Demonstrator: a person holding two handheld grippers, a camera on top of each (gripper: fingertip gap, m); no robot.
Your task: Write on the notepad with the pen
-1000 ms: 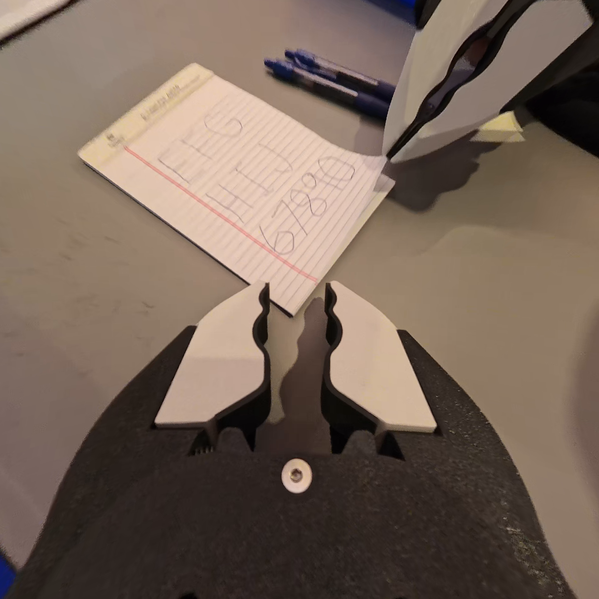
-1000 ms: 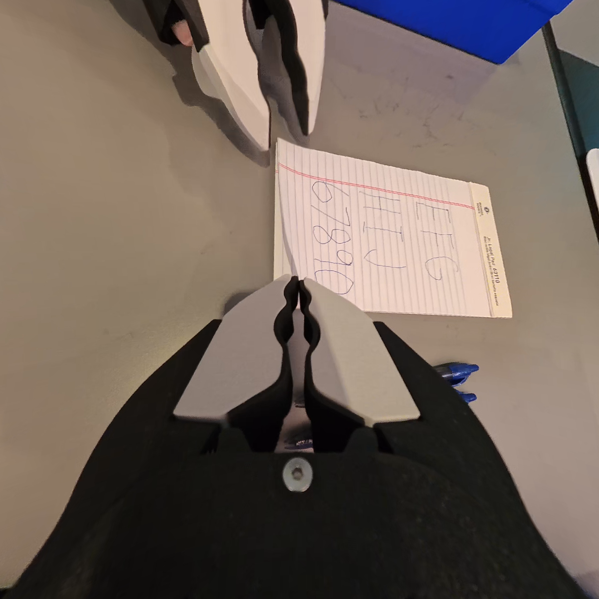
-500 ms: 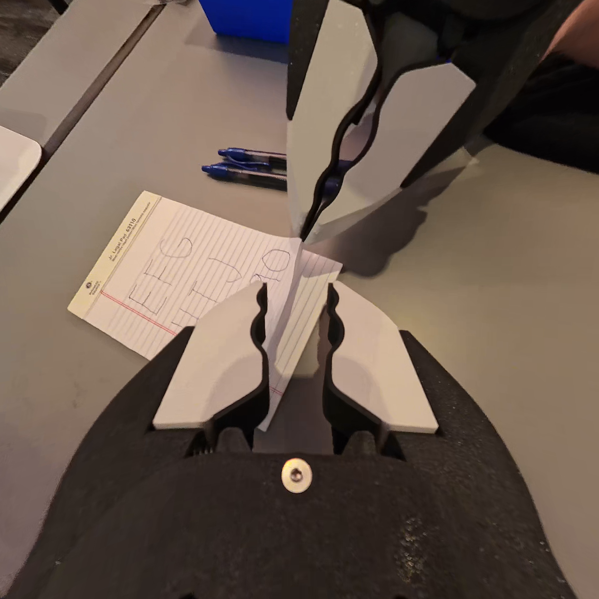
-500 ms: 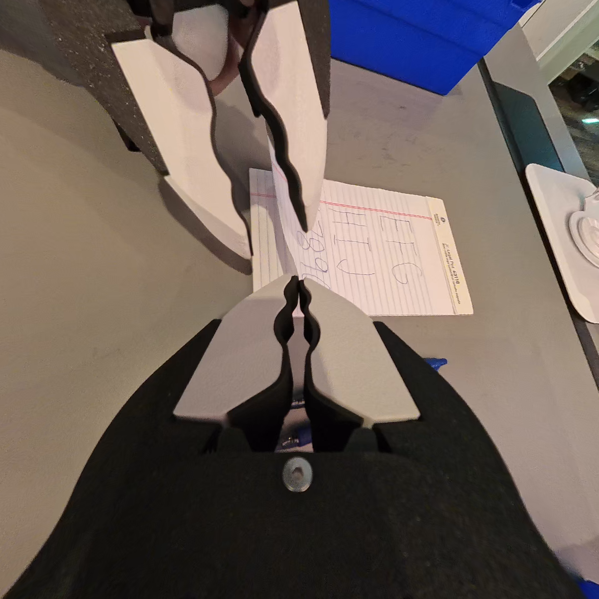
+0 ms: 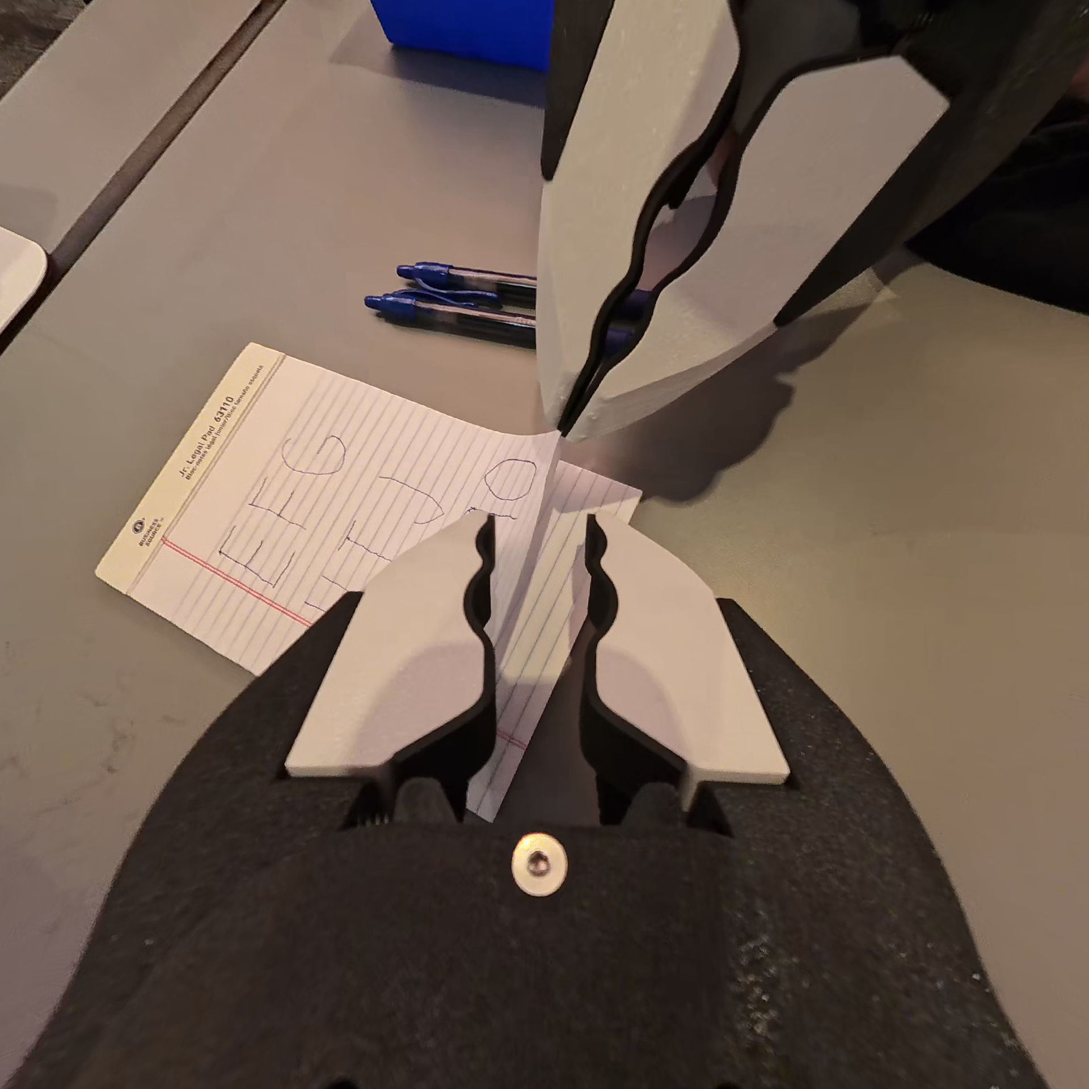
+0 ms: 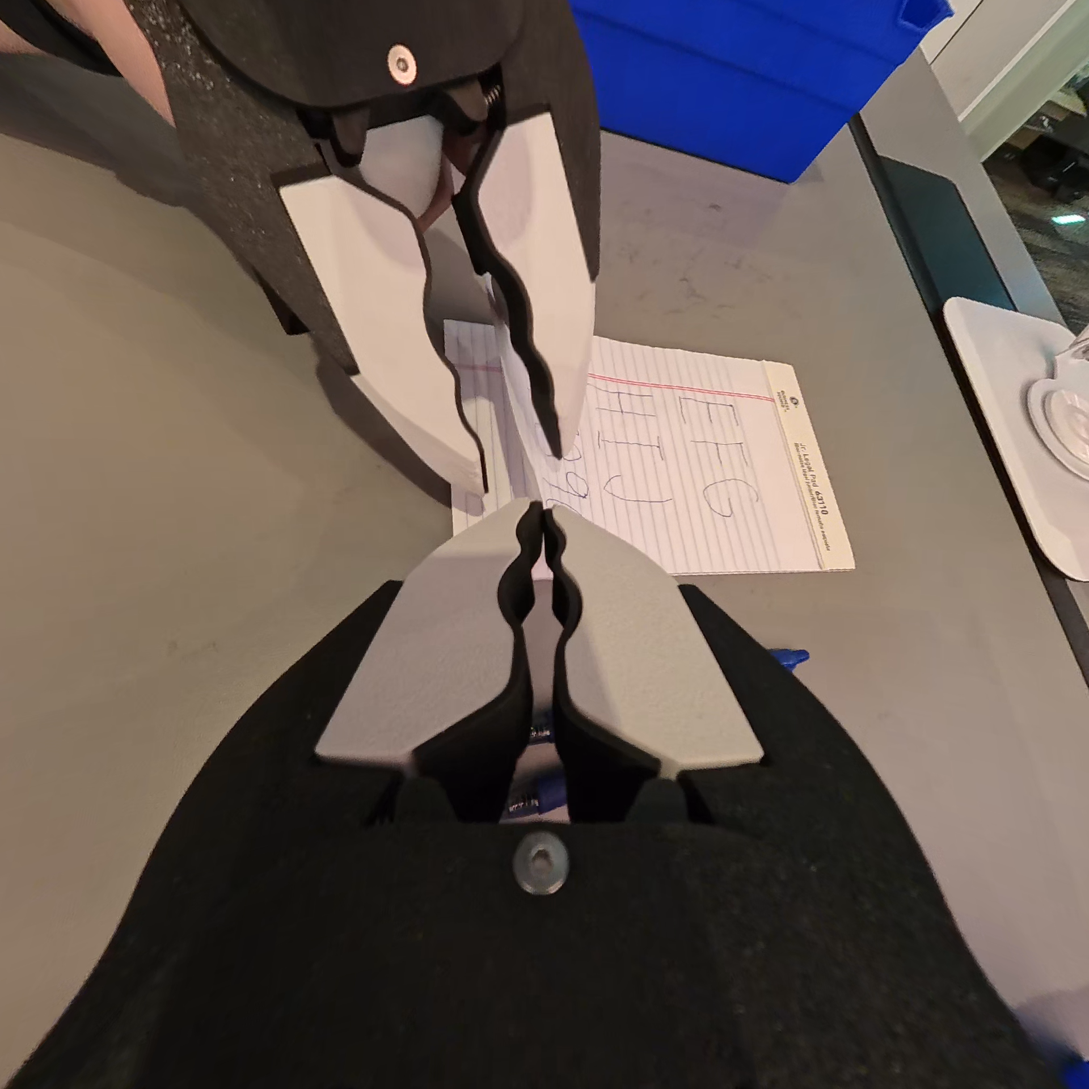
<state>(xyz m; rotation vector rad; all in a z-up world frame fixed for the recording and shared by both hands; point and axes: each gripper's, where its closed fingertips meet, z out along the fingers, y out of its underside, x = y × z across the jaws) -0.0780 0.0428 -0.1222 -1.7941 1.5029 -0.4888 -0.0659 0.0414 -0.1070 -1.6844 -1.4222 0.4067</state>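
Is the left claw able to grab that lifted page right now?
Probably yes: the left claw is open and the lifted top sheet, pinched at its corner by the right claw, stands between its jaws.

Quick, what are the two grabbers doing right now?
Left gripper: open, the lifted top sheet standing between its fingers.
Right gripper: closed, pinching that sheet's corner.
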